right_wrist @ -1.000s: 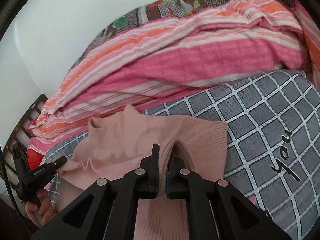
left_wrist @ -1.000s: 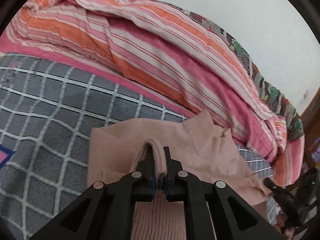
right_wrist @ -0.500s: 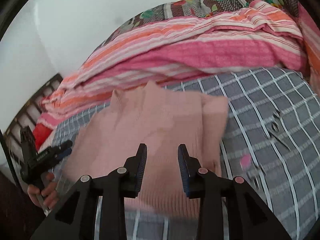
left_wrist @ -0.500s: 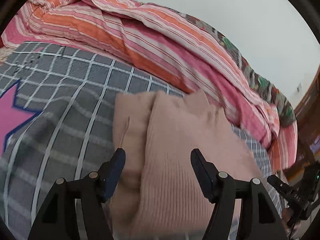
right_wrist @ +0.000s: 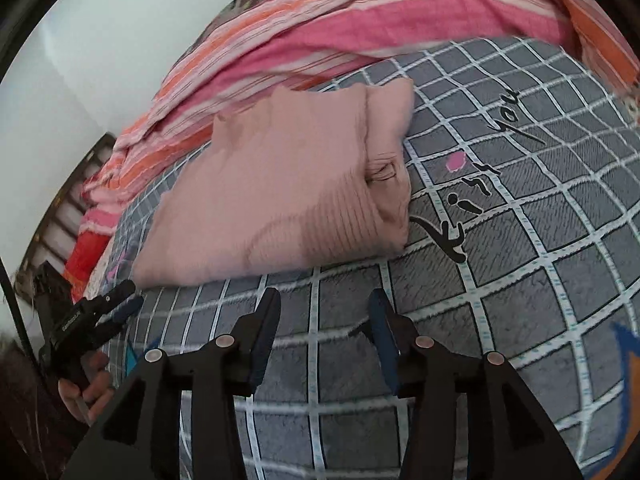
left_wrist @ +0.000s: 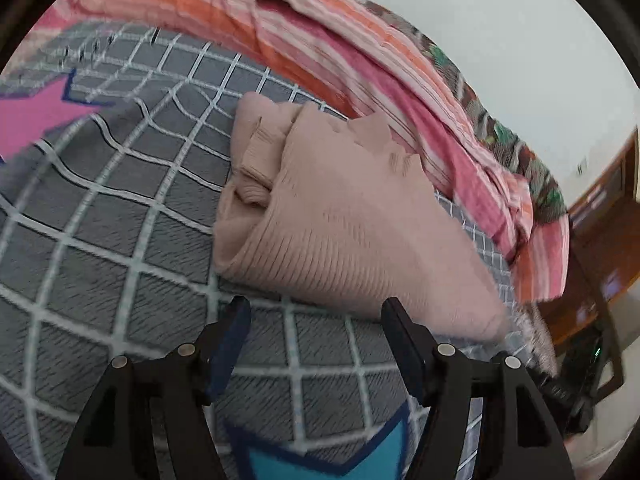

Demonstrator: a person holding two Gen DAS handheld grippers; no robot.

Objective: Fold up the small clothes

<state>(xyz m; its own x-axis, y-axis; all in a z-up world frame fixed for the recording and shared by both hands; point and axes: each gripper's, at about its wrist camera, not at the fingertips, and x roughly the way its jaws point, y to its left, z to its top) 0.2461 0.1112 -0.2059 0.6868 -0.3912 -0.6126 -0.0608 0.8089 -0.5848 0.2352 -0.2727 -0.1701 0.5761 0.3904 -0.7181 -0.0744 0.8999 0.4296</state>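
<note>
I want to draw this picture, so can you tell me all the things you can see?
Sweater: one, pale pink, folded, lying on the bedsheet just ahead of both claws.
Bedsheet: one, grey with white squares, black writing and coloured shapes, under the sweater.
Blanket: one, pink, orange and white stripes, bunched up behind the sweater.
Flowery cloth: one, dark with green bits, behind the blanket by the wall.
Wall: one, white, at the back.
Headboard: one, dark slats, at the left edge of the right camera's view.
Left claw: one, black, open, holding nothing.
Right claw: one, black, open, holding nothing.
Hand: one, gripping the left claw's handle.
</note>
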